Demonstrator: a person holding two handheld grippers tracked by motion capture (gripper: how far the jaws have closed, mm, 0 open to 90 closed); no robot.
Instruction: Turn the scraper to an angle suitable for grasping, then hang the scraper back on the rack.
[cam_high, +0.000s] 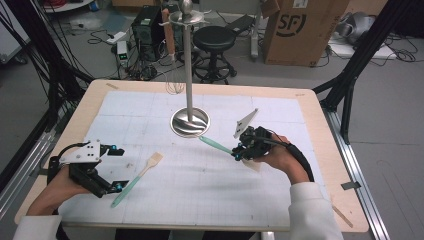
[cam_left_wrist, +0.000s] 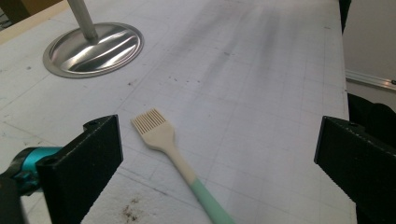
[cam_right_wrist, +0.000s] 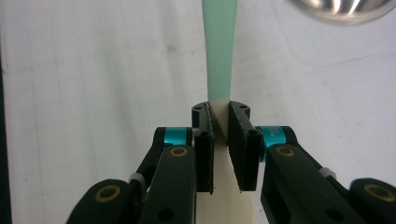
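The right gripper (cam_right_wrist: 219, 140) is clamping a silicone spatula (cam_right_wrist: 219, 56) where its mint-green handle meets the cream blade, the two black jaws pinching it flat from either side. In the right gripper view the handle is running straight up toward twelve o'clock, its far end pointing at the polished round base (cam_right_wrist: 343, 9) of the utensil stand at about one o'clock. In the high view the right gripper (cam_high: 245, 149) is sitting at about four o'clock from that stand base (cam_high: 190, 121), with the green handle reaching toward the base rim.

Judging by the hooks at the top of the stand's pole (cam_high: 188, 60), where a wooden-handled whisk (cam_high: 170, 35) is already hanging, the step in hand looks like carrying the spatula up to a hook. To do it well, the grip should be staying firm and square on the spatula, and the handle end should be rising clear of the base before swinging toward the pole.

The left gripper (cam_left_wrist: 217, 154) is standing wide open and holding nothing, a silicone pastry brush (cam_left_wrist: 161, 135) lying on the table mat (cam_left_wrist: 261, 70) between its jaws, bristles toward eleven o'clock.
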